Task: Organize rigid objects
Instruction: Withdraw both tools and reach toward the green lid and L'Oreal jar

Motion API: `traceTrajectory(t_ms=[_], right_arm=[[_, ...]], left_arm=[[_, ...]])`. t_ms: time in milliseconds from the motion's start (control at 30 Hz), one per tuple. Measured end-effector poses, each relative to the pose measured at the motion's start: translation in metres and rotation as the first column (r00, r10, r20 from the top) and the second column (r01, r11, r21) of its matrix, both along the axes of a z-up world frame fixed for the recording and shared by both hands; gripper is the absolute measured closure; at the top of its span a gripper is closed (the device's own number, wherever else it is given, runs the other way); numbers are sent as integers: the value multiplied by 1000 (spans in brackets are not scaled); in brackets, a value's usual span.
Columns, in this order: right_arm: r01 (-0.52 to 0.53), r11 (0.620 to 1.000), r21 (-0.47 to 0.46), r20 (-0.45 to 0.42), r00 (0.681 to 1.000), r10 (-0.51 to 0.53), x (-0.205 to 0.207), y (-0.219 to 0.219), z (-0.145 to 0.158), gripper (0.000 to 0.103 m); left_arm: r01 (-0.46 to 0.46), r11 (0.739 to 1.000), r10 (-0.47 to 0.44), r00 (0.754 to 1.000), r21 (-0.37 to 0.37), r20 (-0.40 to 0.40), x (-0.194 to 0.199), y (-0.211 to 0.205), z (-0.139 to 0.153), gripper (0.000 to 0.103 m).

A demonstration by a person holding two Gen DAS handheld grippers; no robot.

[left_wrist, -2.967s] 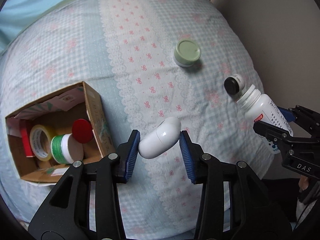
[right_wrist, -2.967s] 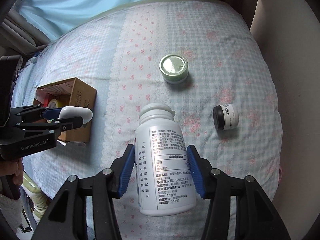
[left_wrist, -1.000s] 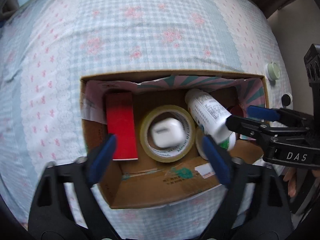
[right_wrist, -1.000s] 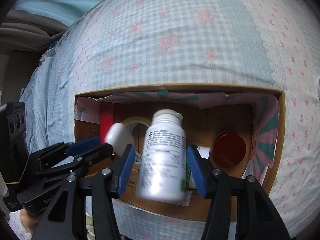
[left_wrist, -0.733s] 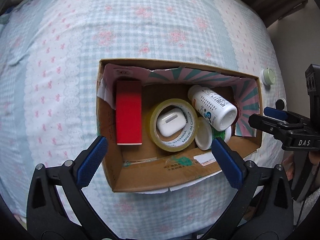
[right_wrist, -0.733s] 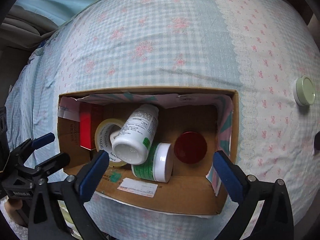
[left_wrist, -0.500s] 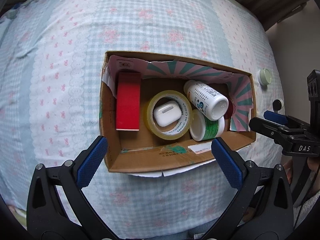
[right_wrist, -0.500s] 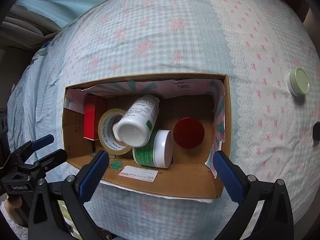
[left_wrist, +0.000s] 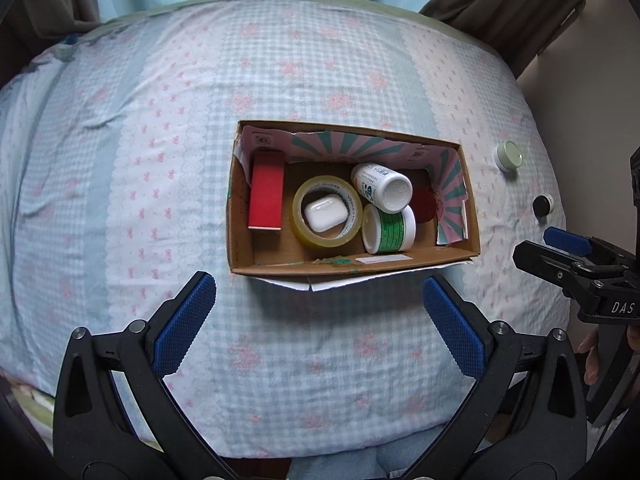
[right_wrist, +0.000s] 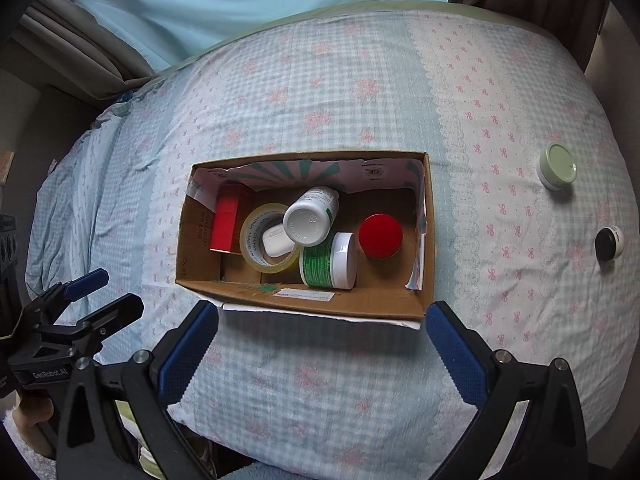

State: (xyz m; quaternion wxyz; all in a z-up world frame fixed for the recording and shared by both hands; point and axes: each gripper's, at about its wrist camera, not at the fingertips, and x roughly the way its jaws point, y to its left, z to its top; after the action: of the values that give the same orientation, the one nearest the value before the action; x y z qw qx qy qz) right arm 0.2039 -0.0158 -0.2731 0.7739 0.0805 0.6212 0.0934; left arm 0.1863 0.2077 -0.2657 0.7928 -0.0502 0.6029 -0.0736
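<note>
Left gripper (left_wrist: 318,320): jaws spread wide, holding nothing, hovering on the near side of the cardboard box (left_wrist: 352,272).
Right gripper (right_wrist: 320,346): equally wide and empty, also short of the box's near wall.
Box contents: red carton (left_wrist: 266,192), tape roll (left_wrist: 327,212) with a white earbud case (left_wrist: 325,213) lying in its hole, white pill bottle (left_wrist: 382,188) propped on a green-labelled jar (left_wrist: 388,229), red-lidded jar (right_wrist: 380,236) at the right end.
Left outside: green-lidded jar (right_wrist: 557,166) and small black-capped jar (right_wrist: 609,243) — both on the bedspread (right_wrist: 500,120) to the right, well apart from the box.
Handling, green-lidded jar: rigid and probably light; the smooth round wall may slip, so pinch across the body below the lid rather than on the lid's edge.
Handling, black-capped jar: small, stiff, free to roll on soft bedding; close across its short cylinder, squarely.
Axis, green-lidded jar: standing upright, lid facing up — no long axis to speak of.
Axis, black-capped jar: lying on its side, cap pointing left toward the box.
Axis, pill bottle: tilted, base raised toward the cameras, cap end down and away.
</note>
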Motion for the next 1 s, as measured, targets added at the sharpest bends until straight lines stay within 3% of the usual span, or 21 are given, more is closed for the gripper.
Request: traceTrajectory(t_ms=[200,400,667,800,1000], right_arm=[[3,1000,-14,37,999,-3,-31,-12,28,0],[34,998,-45,83,996,-31,-58,-49,50,0],[66,991,-119,143,988,-49,-81,-137,68,0],[94,981,-167,194,979,-61,-88,-187,78,0],[172,970,-169,225,965,-132,-88,-262,80,0]], left_arm=[[6,1000,-7,998,10,59,-21,-24,30,0],[33,999,-33,995,-2,99,-35,-74,52,0],[37,999,-33,988,-24,150,-36,-167,66,0],[37,999,-38,982,12,184,-30,-215,68,0],[62,998,-62,980,2,187,-11,-277,59,0]])
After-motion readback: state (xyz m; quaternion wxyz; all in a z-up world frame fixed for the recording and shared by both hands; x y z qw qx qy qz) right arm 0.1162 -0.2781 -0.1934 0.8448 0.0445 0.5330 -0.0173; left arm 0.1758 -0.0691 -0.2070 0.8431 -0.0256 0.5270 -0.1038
